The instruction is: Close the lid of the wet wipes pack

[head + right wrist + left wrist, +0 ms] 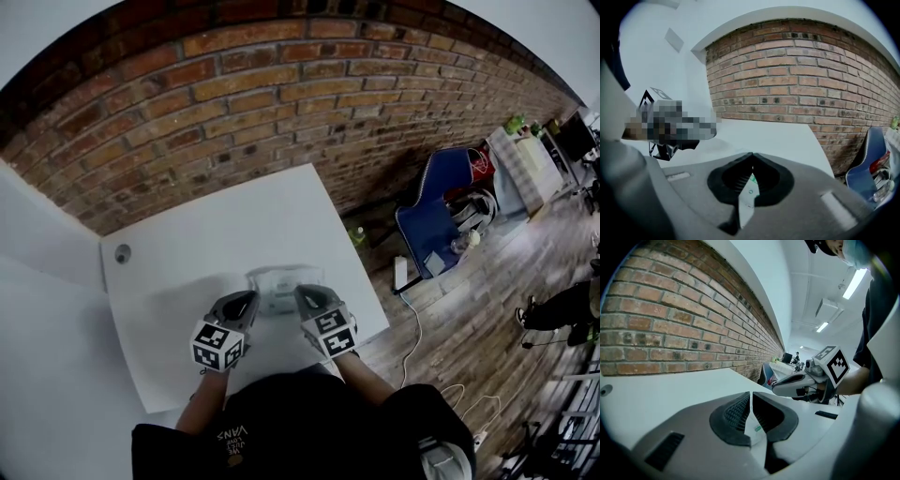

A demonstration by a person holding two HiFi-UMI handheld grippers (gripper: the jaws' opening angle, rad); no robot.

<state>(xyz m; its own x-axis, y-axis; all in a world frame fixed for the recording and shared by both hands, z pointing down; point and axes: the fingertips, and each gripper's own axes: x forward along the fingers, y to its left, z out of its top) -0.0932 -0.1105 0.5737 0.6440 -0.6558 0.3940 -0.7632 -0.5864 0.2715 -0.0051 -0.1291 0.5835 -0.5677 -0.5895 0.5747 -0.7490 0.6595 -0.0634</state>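
The white wet wipes pack is near the table's front edge, between my two grippers. My left gripper is at its left end and my right gripper at its right end. In the left gripper view the jaws stand closed tip to tip, with a strip of white wrapper with green print between the pads. In the right gripper view the jaws are closed the same way on a white, green-printed strip. The lid is hidden in every view.
The white table stands against a brick wall, with a small round grey fitting at its back left. Right of the table are a blue chair, a white cable on the wooden floor and more furniture.
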